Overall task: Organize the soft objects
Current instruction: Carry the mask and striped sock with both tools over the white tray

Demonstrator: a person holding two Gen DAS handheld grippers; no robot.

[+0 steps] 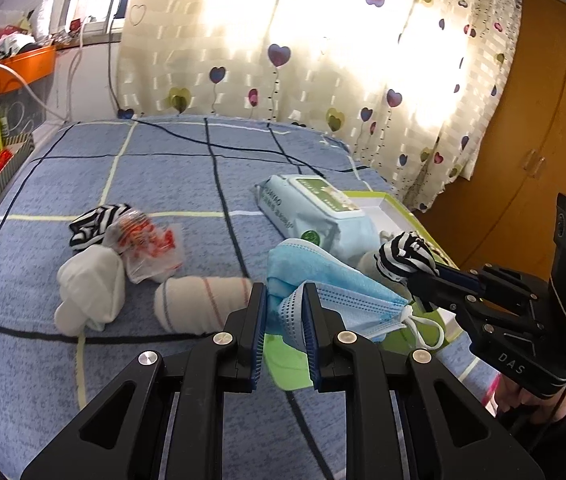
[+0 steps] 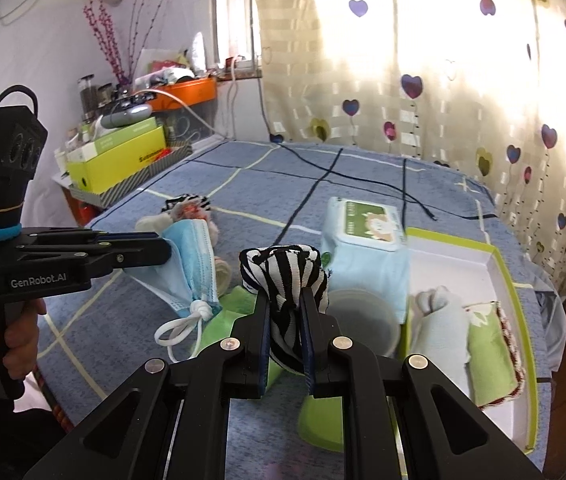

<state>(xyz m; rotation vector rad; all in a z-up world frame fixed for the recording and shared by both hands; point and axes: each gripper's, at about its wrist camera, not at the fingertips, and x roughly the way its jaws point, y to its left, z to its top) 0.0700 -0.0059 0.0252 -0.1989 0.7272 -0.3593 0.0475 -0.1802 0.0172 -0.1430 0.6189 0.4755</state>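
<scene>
Right hand-held gripper (image 2: 286,312) is clamped on the striped sock roll (image 2: 285,268), and the open box (image 2: 517,300) at the bed's right edge sits just right of it. Left hand-held gripper (image 1: 283,304) pinches the blue face mask (image 1: 323,276), farther off.

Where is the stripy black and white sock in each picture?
Left wrist view: striped sock at middle right, pinched by the right gripper.
Right wrist view: striped sock at the centre, between the jaws.
Shared landmark: the wet wipes pack just behind it.
</scene>
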